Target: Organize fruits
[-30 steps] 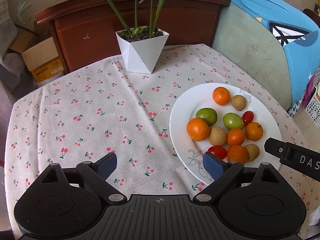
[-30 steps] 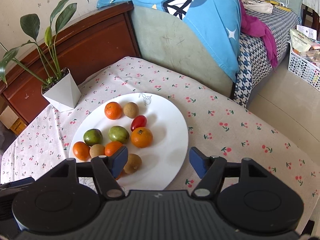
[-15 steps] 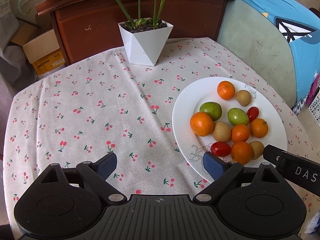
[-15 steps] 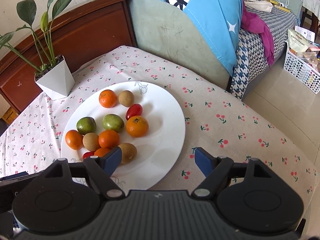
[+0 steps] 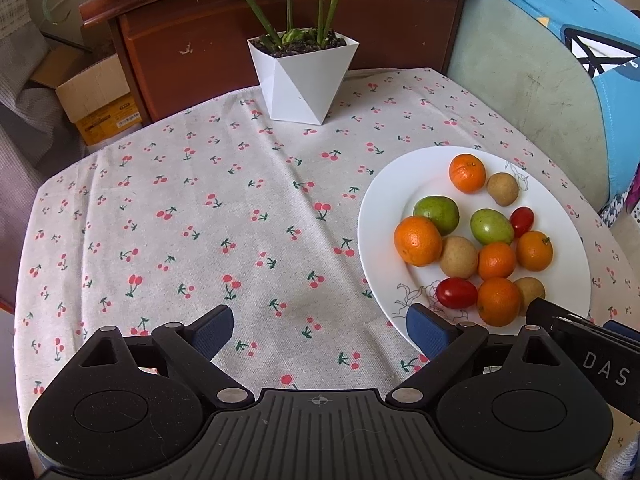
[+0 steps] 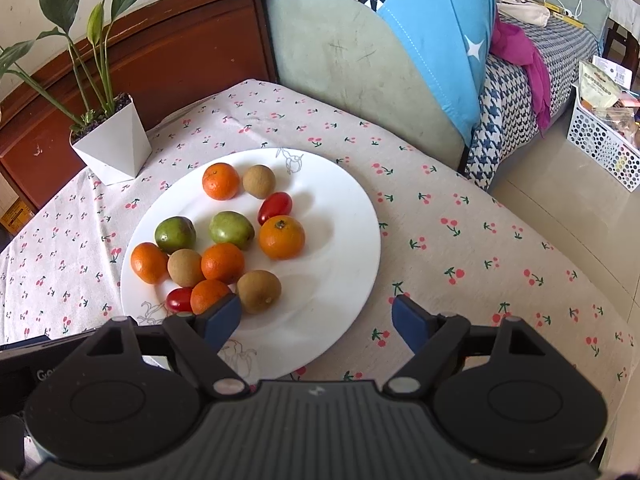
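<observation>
A white plate (image 5: pixel 384 216) (image 6: pixel 344 208) on the cherry-print tablecloth holds mixed fruit: several oranges (image 5: pixel 417 241) (image 6: pixel 281 237), two green fruits (image 5: pixel 437 212) (image 6: pixel 231 230), brown kiwis (image 5: pixel 458 257) (image 6: pixel 258 291) and two red tomatoes (image 5: pixel 456 293) (image 6: pixel 275 208). My left gripper (image 5: pixel 319 331) is open and empty above the cloth, left of the plate's near edge. My right gripper (image 6: pixel 318 322) is open and empty over the plate's near rim, its left finger beside a kiwi and an orange. The right gripper's body shows at the lower right of the left wrist view (image 5: pixel 580 340).
A white angular plant pot (image 5: pixel 303 76) (image 6: pixel 114 142) stands at the back of the table against a brown wooden headboard (image 5: pixel 280 28). A green cushion and blue cloth (image 6: pixel 400 32) lie behind the plate. A cardboard box (image 5: pixel 96 96) sits off the table's left.
Both grippers have moved forward and lower toward the table; the plate and pot look larger and nearer. Both stay open. The fruit has not moved.
</observation>
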